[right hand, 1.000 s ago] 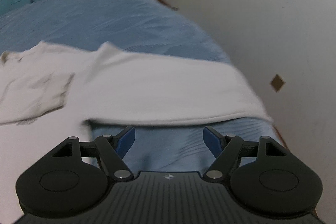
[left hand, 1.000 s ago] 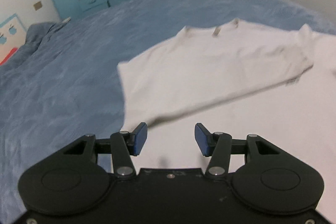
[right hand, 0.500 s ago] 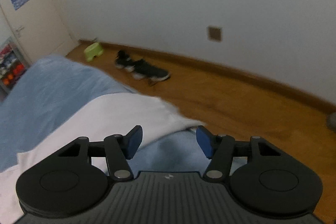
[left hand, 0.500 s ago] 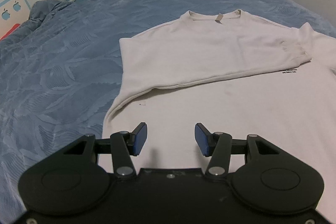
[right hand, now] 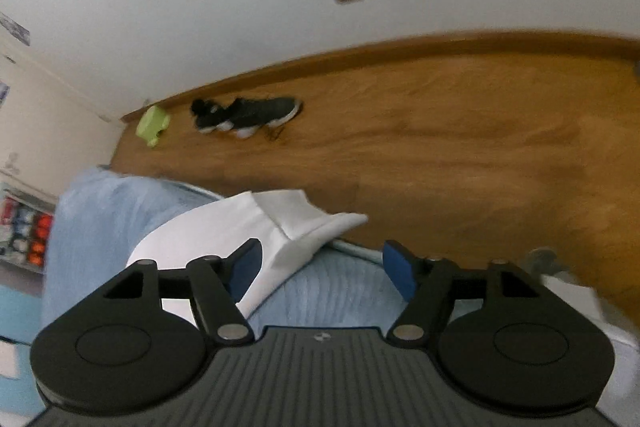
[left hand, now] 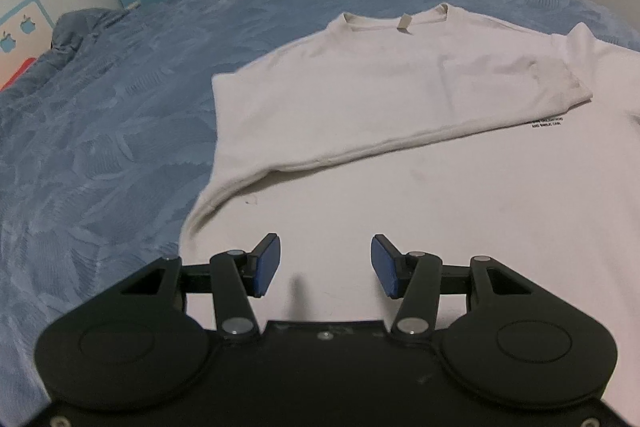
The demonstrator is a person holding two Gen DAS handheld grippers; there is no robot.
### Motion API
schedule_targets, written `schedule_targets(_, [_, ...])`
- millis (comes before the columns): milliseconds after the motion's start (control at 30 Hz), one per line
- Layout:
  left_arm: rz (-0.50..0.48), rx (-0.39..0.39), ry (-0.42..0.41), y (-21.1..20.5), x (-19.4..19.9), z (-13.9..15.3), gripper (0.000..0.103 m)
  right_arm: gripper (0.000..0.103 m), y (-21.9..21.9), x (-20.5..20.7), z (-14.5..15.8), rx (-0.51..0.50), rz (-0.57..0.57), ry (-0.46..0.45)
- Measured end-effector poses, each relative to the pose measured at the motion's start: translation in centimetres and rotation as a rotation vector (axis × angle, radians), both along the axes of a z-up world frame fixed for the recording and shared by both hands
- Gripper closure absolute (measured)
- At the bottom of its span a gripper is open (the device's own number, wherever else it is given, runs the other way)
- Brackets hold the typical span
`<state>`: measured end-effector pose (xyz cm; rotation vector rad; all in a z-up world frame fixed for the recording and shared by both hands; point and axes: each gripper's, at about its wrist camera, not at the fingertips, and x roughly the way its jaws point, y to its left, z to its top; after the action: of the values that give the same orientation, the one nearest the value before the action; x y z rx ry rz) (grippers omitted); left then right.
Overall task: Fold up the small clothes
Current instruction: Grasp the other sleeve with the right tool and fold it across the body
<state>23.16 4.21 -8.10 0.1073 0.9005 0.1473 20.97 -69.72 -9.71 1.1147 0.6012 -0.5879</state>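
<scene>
Moved since earlier: right tongs (right hand: 322, 269) have swung off the bed toward the wall and floor, tilting the view; left tongs (left hand: 325, 265) have barely shifted over the shirt.
Counts: one white sweatshirt (left hand: 400, 131), two tongs, one bed (left hand: 100, 147), one pair of dark trainers (right hand: 248, 115), one green stool (right hand: 152, 125).
Left tongs: spread, blue pads apart, nothing between them; they hover over the lower body of the sweatshirt.
Right tongs: spread, pinching nothing; the cuff of a white sleeve (right hand: 280, 231) lies just ahead of the left pad, at the bed's edge.
Sweatshirt position: flat on the blue bedcover, ahead of and under the left tongs, neck at the far end.
Sweatshirt look: white, long-sleeved, crew neck with a small tab label (left hand: 405, 24); one sleeve is folded across the chest, its ribbed cuff (left hand: 576, 87) ahead and to the right; small black print (left hand: 546, 123) sits just below that cuff.
Other sleeve: stretched out toward the bed's edge, cuff near the wooden floor (right hand: 460, 147) side.
Floor: trainers and stool lie far ahead of the right tongs, by the skirting.
</scene>
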Motion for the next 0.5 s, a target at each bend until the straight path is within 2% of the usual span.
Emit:
schedule_targets(33, [0.002, -0.005, 0.009, -0.1, 0.1, -0.2, 0.051, 0.027, -0.5, 0.3, -1.1, 0.052, 0.006, -0.031])
schedule_targets(100, [-0.006, -0.008, 0.020, -0.4, 0.1, -0.5, 0.051, 0.044, -1.1, 0.6, -2.3, 0.081, -0.022, -0.055])
schedule_targets(167, [-0.021, 0.006, 0.018, -0.7, -0.2, -0.4, 0.051, 0.093, -1.4, 1.3, -3.0, 0.100, -0.027, -0.089])
schedule_targets(200, [-0.025, 0.016, 0.017, -0.8, -0.3, -0.4, 0.051, 0.092, -1.4, 1.6, -3.0, 0.092, -0.022, -0.117])
schedule_targets(233, [-0.028, 0.023, 0.016, -0.8, -0.3, -0.4, 0.051, 0.093, -1.0, 1.6, -2.3, 0.034, -0.032, -0.114])
schedule_targets(333, [-0.023, 0.034, 0.001, -0.4, -0.6, 0.0, 0.051, 0.093, 1.5, 2.1, 1.2, -0.216, 0.000, -0.096])
schedule_targets(367, [-0.013, 0.026, -0.007, 0.0, -0.7, 0.2, 0.051, 0.093, 2.3, 2.2, 2.4, -0.270, 0.013, -0.106])
schedule_targets(500, [0.010, 0.006, -0.014, 1.3, -1.0, 0.4, 0.051, 0.093, 6.8, 2.8, 7.3, -0.395, 0.104, -0.206])
